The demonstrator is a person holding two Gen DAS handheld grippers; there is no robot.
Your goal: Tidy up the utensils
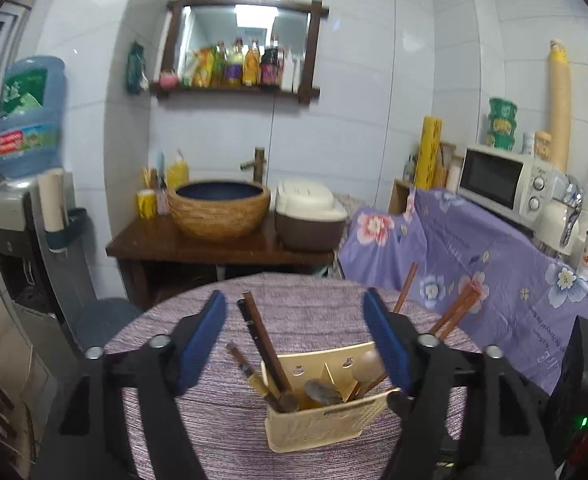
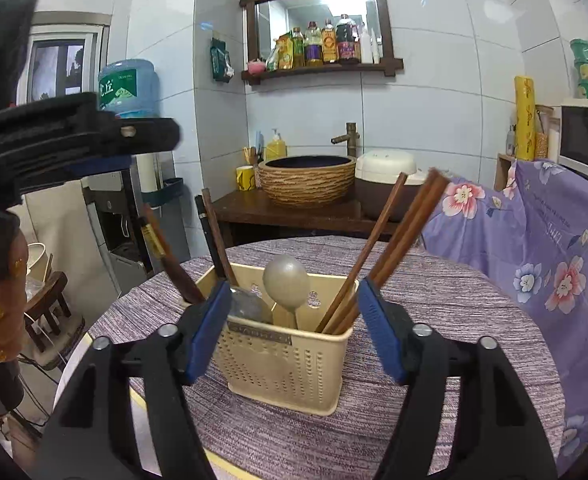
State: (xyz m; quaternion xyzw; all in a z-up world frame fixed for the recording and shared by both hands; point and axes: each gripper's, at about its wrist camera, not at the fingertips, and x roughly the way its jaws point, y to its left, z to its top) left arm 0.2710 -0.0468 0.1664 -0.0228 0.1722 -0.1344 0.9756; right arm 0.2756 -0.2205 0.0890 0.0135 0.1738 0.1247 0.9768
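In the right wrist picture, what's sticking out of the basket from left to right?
Dark utensil handles → silver spoon → brown chopsticks, all standing in the cream basket.

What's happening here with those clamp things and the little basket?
A person is sorting utensils with a handheld gripper in each hand. The left gripper and right gripper both stand open, holding nothing. On the round table a cream utensil basket already holds brown chopsticks, a spoon and dark-handled utensils, all standing upright or leaning.
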